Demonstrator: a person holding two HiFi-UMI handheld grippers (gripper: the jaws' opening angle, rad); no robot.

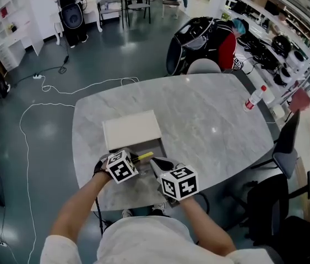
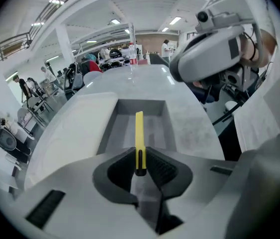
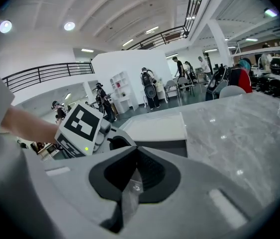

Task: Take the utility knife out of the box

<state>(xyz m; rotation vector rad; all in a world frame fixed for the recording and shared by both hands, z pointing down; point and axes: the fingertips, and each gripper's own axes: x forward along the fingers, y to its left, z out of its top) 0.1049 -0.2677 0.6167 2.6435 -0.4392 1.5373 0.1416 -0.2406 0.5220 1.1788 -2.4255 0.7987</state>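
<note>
Yellow plastic marks the utility knife (image 2: 139, 128). It stands edge-up between the 2 jaws of the left claw (image 2: 140, 158), which are clenched on its near, black-tipped end. From that grip the knife's body reaches straight away from the claw and out over the open grey compartment of the box (image 2: 109, 129). Whether its far end touches the compartment floor cannot be told.

The box sits on the near left part of a pale marble worktop (image 1: 210, 120). Its white lid (image 1: 132, 130) covers the far part, so only the near strip is open, and the knife lies across that strip in the head view.

To the right of the left claw and just beside it, at the near right corner of the box, is the right claw (image 3: 136, 166). Its dark ribbed pads are pressed together with nothing caught between them. From its own view the box lid shows as a flat white slab just beyond the jaws, with the dark opening below its near edge.

Far right on the worktop, well apart from the box, a clear water bottle (image 1: 254, 99) with a red cap and label stands near the edge.
</note>
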